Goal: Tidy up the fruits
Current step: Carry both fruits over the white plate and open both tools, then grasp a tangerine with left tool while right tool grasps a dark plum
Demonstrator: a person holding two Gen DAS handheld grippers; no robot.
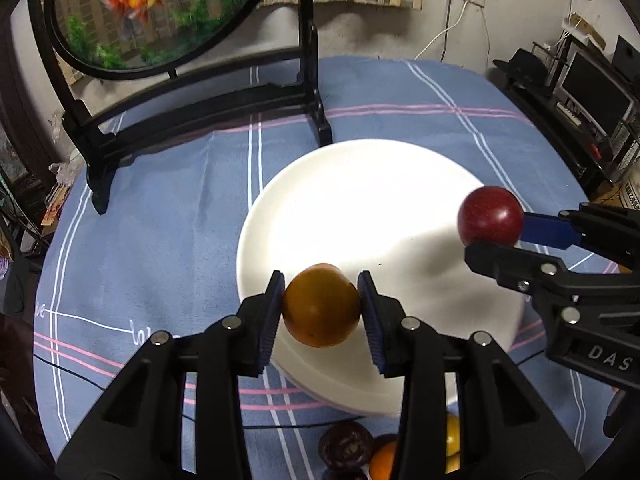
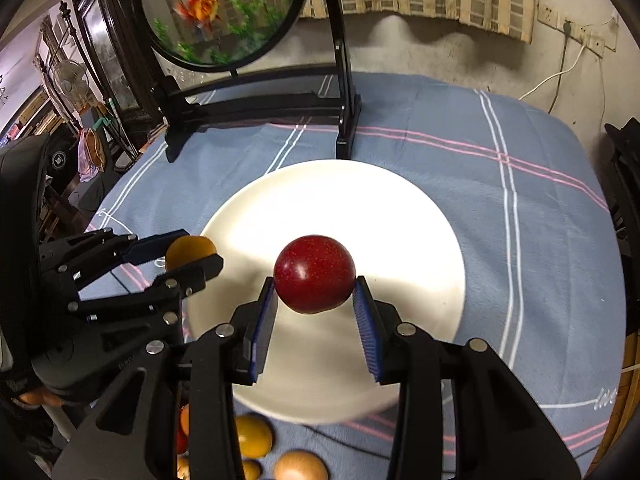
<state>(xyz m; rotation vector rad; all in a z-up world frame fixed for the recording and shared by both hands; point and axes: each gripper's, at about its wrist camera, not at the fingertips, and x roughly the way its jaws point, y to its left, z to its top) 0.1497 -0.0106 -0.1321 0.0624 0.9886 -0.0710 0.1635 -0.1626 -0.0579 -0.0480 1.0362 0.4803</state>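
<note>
Left claw (image 1: pixel 321 307): clamped on orange fruit (image 1: pixel 321 305), lower centre of left wrist view, above near rim of white plate (image 1: pixel 360 208).
Right claw (image 2: pixel 315 300): gripping red fruit (image 2: pixel 314 274), centre of right wrist view, over plate.
Desk (image 1: pixel 160 200): blue checked cloth.
Loose fruits (image 2: pixel 253 436): bottom edge, below plate.

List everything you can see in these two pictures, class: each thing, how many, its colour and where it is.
plate: one, white, middle of the table
tablecloth: one, blue with white and pink stripes, over the table
goldfish screen: one, round picture in a black stand, far edge of the table
loose fruit: several, yellow, orange and dark, near edge beside the plate
orange fruit: one, gripped above the plate's rim
red fruit: one, gripped above the plate
left tongs: black, blue pads
right tongs: black, blue pads
</note>
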